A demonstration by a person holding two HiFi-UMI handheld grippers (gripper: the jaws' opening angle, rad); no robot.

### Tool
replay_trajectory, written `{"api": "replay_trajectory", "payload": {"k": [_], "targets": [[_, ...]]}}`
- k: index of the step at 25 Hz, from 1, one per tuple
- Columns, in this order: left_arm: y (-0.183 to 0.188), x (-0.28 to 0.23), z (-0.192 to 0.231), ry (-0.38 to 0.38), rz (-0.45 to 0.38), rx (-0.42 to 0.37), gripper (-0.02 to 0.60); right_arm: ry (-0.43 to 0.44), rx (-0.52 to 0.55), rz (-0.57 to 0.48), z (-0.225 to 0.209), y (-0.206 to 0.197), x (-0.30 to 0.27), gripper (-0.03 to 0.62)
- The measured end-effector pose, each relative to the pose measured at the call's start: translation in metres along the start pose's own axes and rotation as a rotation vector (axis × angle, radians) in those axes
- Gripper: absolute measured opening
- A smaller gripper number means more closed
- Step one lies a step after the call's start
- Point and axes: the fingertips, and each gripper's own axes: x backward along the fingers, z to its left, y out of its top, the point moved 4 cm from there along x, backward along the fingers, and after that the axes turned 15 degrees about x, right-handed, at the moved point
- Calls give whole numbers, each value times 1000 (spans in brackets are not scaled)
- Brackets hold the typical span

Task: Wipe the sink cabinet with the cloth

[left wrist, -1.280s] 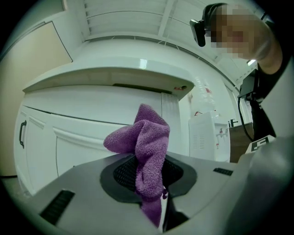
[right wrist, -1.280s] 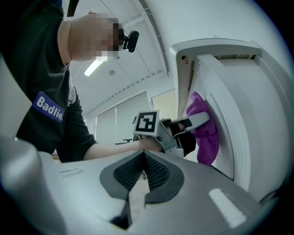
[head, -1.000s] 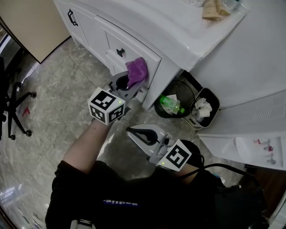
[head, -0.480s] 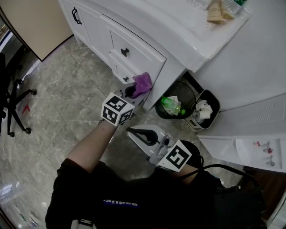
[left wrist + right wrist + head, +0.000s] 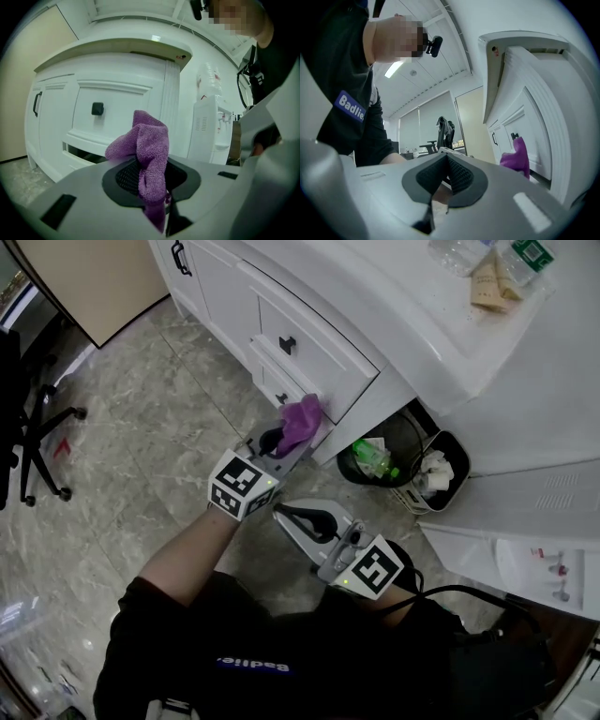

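Observation:
A purple cloth [image 5: 301, 421] [image 5: 145, 150] is pinched in my left gripper [image 5: 281, 439], whose jaws are shut on it. The cloth's bunched top touches the lower edge of the white sink cabinet [image 5: 309, 334] [image 5: 117, 108], below a drawer with a black knob [image 5: 288, 345] [image 5: 97, 108]. My right gripper [image 5: 292, 518] [image 5: 443, 180] hangs lower, near my body, jaws shut and holding nothing. In the right gripper view the cloth [image 5: 516, 157] shows against the cabinet's front [image 5: 534, 117].
Two bins [image 5: 375, 460] [image 5: 429, 470] with rubbish stand right of the cabinet. A white appliance [image 5: 211, 126] sits beyond the cabinet's right side. Bottles [image 5: 487, 268] stand on the countertop. An office chair [image 5: 28, 418] is at the left on the marble floor.
My left gripper has carried the cloth down the cabinet front, from the drawer face to its lower edge. The head view has shifted. The right gripper has stayed put.

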Motion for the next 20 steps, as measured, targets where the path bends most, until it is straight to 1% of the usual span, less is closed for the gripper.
{"api": "replay_trajectory", "payload": {"k": [3, 7, 9, 14, 17, 20], "targets": [[29, 22, -9, 9, -48, -16, 84, -19, 1, 38, -3, 13, -3, -5], [78, 56, -32, 31, -92, -25, 84, -62, 1, 67, -7, 57, -1, -5], [108, 76, -48, 62, -117, -26, 84, -69, -8, 85, -7, 86, 2, -5], [190, 127, -106, 122, -140, 13, 84, -80, -59, 98, -3, 177, 18, -5], [239, 155, -145, 140, -140, 44, 84, -102, -111, 129, 0, 226, 38, -5], [283, 184, -182, 160, -134, 75, 84, -152, -188, 180, -2, 265, 61, -5]]}}
